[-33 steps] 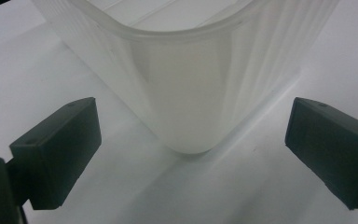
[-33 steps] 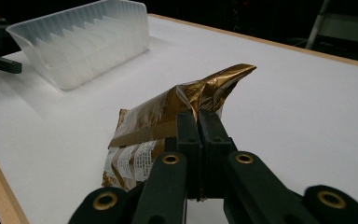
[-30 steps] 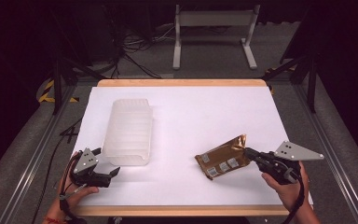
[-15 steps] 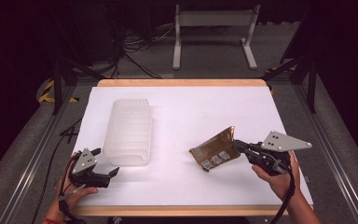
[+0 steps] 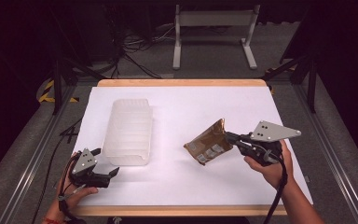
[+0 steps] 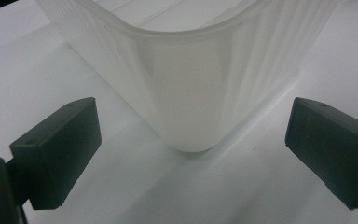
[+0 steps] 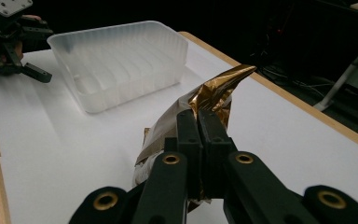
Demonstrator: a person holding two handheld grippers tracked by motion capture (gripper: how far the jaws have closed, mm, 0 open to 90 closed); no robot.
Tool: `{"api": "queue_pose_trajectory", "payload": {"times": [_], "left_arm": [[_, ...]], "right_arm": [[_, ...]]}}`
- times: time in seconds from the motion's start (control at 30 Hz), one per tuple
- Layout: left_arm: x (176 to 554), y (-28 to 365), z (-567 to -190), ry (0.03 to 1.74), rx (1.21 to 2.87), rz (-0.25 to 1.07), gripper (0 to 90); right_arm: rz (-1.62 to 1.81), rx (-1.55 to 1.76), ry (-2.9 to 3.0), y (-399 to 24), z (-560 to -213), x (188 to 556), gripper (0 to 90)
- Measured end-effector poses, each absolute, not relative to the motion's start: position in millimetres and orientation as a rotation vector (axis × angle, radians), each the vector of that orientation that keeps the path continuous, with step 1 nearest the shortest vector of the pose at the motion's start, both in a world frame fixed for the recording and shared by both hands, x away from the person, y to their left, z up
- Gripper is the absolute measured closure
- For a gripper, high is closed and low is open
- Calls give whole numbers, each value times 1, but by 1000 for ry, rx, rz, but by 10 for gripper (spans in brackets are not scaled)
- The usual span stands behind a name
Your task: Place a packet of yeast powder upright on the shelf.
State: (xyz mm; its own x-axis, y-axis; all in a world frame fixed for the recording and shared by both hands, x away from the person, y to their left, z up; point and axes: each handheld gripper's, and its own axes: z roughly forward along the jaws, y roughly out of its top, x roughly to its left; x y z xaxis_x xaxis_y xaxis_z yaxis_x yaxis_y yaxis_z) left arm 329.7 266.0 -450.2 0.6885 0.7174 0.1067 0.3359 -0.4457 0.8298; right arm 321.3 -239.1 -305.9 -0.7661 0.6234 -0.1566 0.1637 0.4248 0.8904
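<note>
A gold-brown foil pouch [image 5: 209, 142] hangs just above the white table, right of centre, with my right gripper [image 5: 230, 137] shut on its right edge. In the right gripper view the pouch [image 7: 214, 95] rises crumpled past the closed jaws. A clear ribbed plastic tray [image 5: 128, 130] lies left of centre, nothing in it. My left gripper [image 5: 111, 173] rests on the table by the tray's near left corner and is open. Seen from the left gripper view, that tray corner [image 6: 191, 79] stands between and beyond the two spread pads [image 6: 58, 149].
The white sheet [image 5: 186, 186] covers a wood-edged table [image 5: 182, 83]. Dark floor with cables and a metal stand [image 5: 212, 28] lies beyond the far edge. Bare white surface runs between tray and pouch.
My right gripper has lifted the pouch and carried it left, toward the tray, tilting it up. The left gripper has stayed put.
</note>
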Motion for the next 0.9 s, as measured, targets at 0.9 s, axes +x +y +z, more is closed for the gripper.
{"api": "queue_pose_trajectory", "payload": {"times": [0.9], "left_arm": [[328, 268, -451, 811, 2057, 575, 43]], "right_arm": [[1373, 433, 2243, -165, -272, 367, 882]]}}
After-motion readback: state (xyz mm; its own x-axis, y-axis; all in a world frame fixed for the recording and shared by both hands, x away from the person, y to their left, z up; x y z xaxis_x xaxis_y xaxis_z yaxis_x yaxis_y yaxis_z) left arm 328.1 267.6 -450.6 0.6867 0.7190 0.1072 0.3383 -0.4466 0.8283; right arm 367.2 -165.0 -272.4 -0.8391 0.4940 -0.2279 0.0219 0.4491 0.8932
